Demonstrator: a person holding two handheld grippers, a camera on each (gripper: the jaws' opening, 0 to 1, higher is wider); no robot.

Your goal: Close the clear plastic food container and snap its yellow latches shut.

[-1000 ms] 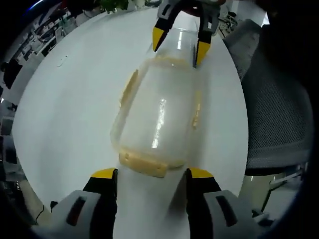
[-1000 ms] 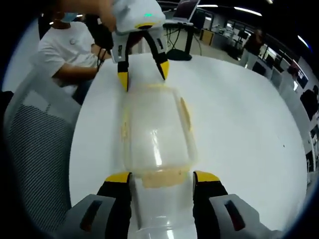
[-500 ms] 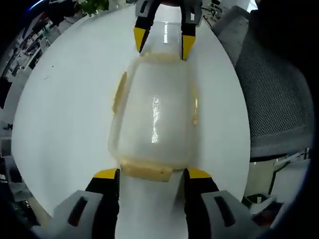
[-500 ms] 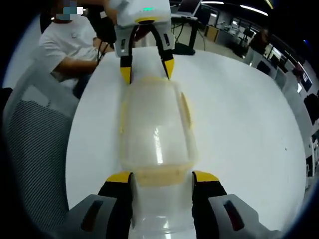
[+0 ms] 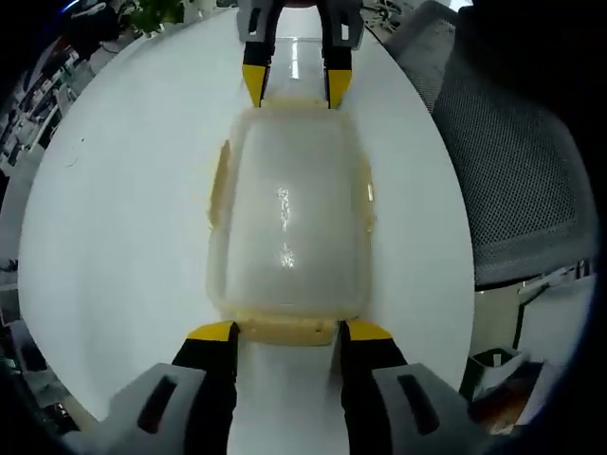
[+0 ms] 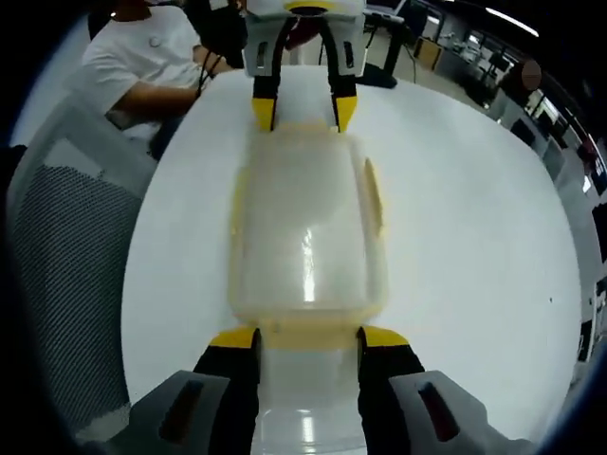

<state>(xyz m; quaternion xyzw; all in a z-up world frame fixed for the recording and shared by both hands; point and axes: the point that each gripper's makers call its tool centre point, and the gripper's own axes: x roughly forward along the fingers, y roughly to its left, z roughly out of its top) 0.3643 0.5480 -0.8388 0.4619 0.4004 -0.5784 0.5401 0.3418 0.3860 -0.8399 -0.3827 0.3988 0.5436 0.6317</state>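
left gripper (image 5: 280, 331): jaws spread wide, yellow tips at the two corners of the container's near end, straddling the end latch (image 5: 285, 329); they look just touching or almost touching it, gripping nothing.
right gripper (image 6: 307, 338): at the container's opposite end, jaws equally wide apart, tips beside that end's latch (image 6: 308, 331); nothing clamped.
container (image 5: 289, 223): clear plastic box, lid on and seated, lying lengthways between the two grippers on the white table (image 5: 114, 218).
side latches (image 5: 218, 182): yellow flaps on the container's long sides appear to stand out from the wall, so likely not snapped; hard to be sure through the blur.
done so far: lid looks closed over the base.
left to do: by my reading, press down the end latches, then the side ones.
beyond the container: mesh office chair (image 5: 522, 161) beside the table; a seated person in a white shirt (image 6: 142, 66) past the far end in the right gripper view.
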